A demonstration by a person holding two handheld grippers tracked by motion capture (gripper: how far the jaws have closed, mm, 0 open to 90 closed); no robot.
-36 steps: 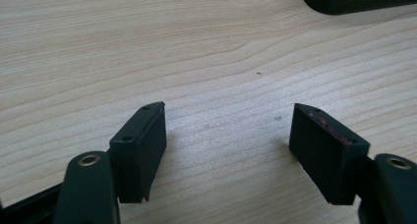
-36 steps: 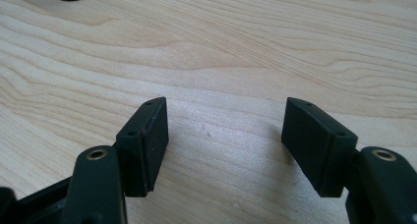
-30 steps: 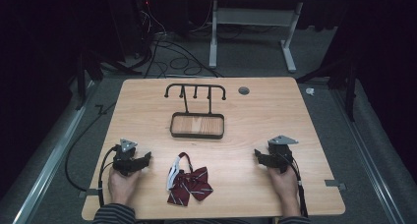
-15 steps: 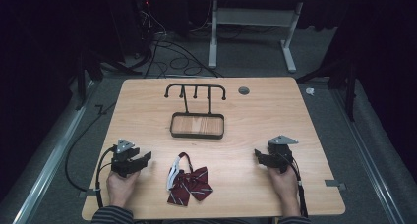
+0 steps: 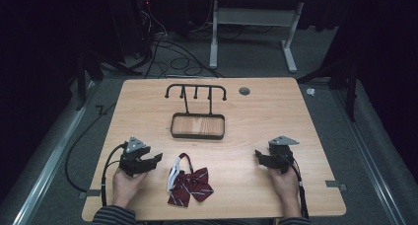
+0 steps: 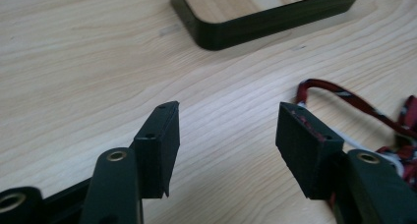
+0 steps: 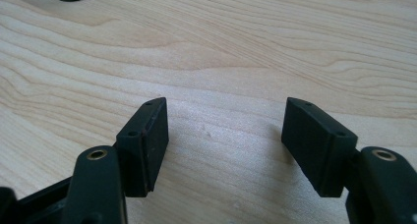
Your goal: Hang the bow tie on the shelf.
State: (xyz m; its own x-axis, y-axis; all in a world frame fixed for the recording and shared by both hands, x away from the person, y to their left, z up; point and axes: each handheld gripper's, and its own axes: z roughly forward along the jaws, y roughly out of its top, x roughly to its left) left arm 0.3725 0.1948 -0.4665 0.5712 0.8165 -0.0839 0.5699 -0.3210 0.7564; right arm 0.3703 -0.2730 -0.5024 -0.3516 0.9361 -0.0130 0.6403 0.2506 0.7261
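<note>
Bare, pale wood-grain table (image 5: 266,121) lies ahead of both pairs of jaws, and the high view shows the tabletop's rounded corners with dark grey carpet around it. The left gripper (image 5: 156,158) sits near the table's near-left edge, the right gripper (image 5: 258,156) near the near-right edge, well apart, with a wide stretch of open board between them.

Ahead of the left jaws stands a black metal rack (image 5: 196,93) with a row of hooked pegs on two upright posts, rising from a shallow rectangular tray (image 5: 198,135) with a dark rim and a wooden floor. In the left gripper view a rounded corner of that tray (image 6: 216,35) lies beyond the jaw tips, apart from them.

A dark red striped bow tie (image 5: 190,185) with a white-lined strap lies crumpled on the table just beside the left jaws, on their right. In the left gripper view its red woven strap (image 6: 344,97) curls close beside the right-hand jaw; whether it touches that jaw I cannot tell.

The left gripper (image 6: 227,123) has its flat black block-shaped jaws spread wide with only table between them. The right gripper (image 7: 225,117) likewise has its jaws wide apart over bare wood, holding nothing.
</note>
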